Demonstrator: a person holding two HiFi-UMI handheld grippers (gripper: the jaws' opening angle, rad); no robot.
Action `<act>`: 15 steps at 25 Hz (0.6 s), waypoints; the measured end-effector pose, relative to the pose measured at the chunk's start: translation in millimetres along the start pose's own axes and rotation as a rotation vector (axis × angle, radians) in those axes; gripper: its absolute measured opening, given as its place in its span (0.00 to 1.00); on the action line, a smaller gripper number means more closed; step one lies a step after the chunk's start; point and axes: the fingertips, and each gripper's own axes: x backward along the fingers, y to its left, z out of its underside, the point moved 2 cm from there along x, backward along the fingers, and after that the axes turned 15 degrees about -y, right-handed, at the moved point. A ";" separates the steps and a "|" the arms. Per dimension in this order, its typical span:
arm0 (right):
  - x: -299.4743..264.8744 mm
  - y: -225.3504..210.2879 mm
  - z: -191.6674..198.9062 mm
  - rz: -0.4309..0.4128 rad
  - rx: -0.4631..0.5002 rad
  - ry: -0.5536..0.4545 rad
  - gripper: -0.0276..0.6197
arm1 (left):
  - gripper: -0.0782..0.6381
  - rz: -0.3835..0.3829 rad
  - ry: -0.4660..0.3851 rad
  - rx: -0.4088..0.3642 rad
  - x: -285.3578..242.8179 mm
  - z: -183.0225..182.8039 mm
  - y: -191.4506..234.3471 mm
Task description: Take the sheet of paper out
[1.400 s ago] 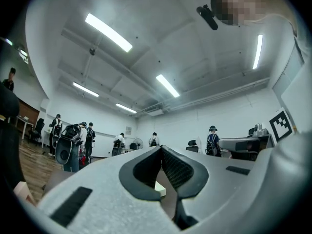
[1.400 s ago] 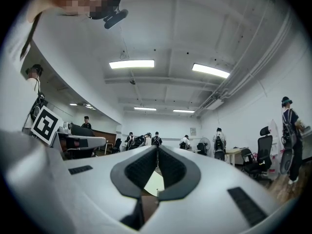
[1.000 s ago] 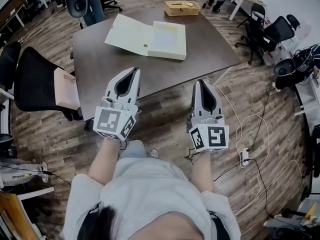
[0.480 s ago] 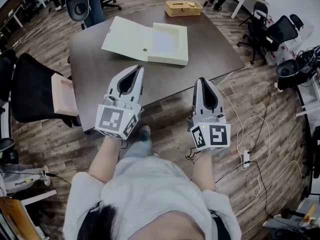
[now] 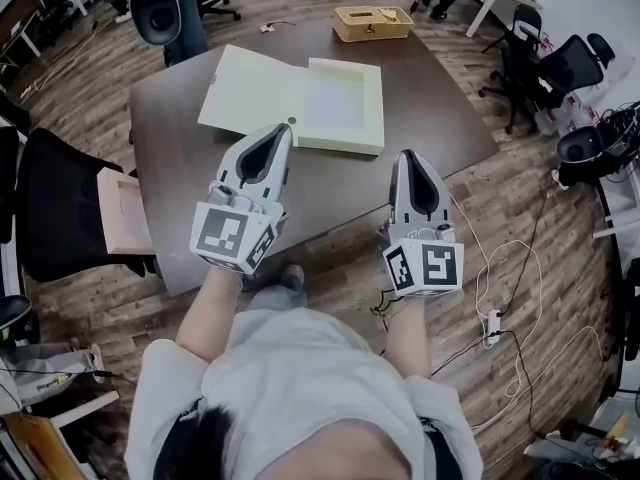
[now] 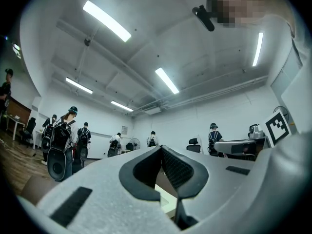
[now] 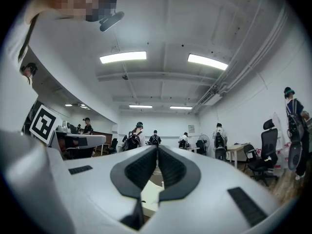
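Note:
An open cream file box [image 5: 258,86] lies on the dark brown table [image 5: 180,168], its lid flapped out to the left. A pale sheet of paper [image 5: 342,103] lies in its right-hand tray. My left gripper [image 5: 284,128] is shut and empty, its tips just short of the box's near edge. My right gripper [image 5: 407,154] is also shut and empty, over the table's near right edge. In the left gripper view the jaws [image 6: 161,148] meet with cream box [image 6: 165,195] showing below. The right gripper view shows the same closed jaws [image 7: 157,148].
A wicker basket [image 5: 372,22] stands at the table's far edge. A black chair [image 5: 60,208] with a pink box [image 5: 124,224] on it is at the left. Office chairs [image 5: 560,63] and floor cables [image 5: 500,288] are at the right. People stand in the background of both gripper views.
Both grippers have moved forward from the floor side over the table's near edge, toward the file box. Their jaws stayed shut.

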 end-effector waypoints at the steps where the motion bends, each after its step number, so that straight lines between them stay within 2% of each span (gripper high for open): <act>1: -7.6 -2.3 4.4 0.005 0.000 0.002 0.07 | 0.12 0.003 0.003 -0.001 -5.9 3.7 6.2; 12: -76.3 -20.0 52.1 0.043 0.002 0.036 0.07 | 0.12 0.015 0.011 0.029 -62.0 46.3 66.9; 15: -91.9 -23.5 63.3 0.059 0.001 0.051 0.07 | 0.12 0.024 0.032 0.059 -76.9 59.2 81.4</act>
